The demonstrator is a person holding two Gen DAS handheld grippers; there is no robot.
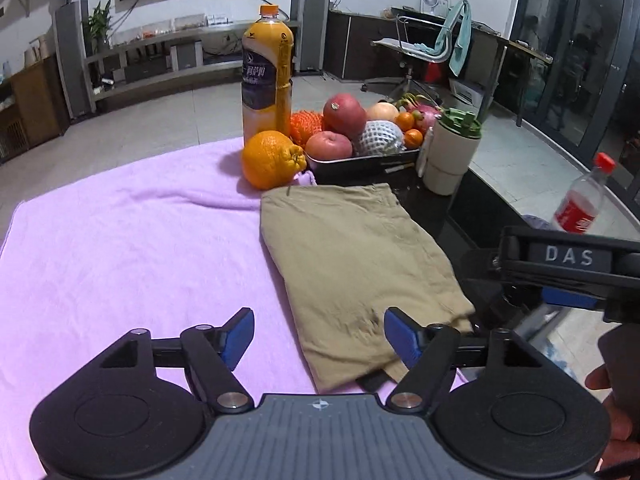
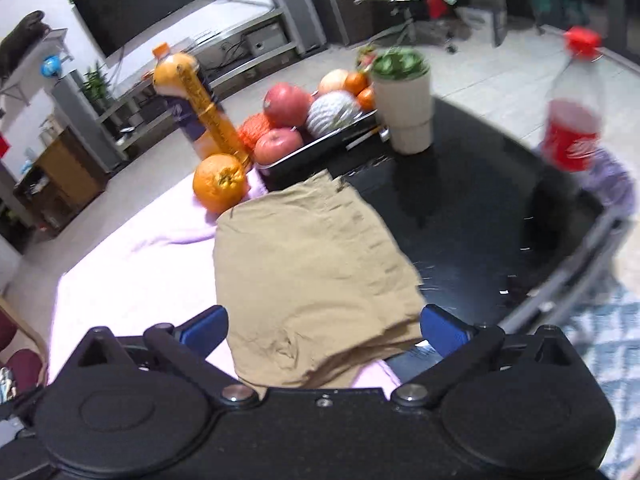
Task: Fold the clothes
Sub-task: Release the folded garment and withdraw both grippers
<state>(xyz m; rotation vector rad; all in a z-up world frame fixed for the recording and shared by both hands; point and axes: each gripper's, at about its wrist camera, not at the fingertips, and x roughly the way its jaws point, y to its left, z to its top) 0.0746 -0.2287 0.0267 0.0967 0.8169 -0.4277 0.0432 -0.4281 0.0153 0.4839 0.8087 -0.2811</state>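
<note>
Garment: khaki garment [image 1: 352, 264] lies folded into a compact stack, just ahead of both sets of jaws, on the pink towel [image 1: 120, 248] covering the bench.
Left gripper [image 1: 319, 338]: jaws wide, empty.
Right gripper [image 2: 324, 326]: jaws wide, empty.
Progress: fold judged essentially complete; only tidying possibly remains.

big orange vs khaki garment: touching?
Apart. In the left wrist view a strip of pink towel shows between the big orange and the khaki garment's far corner; the right wrist view shows the same gap.
</note>
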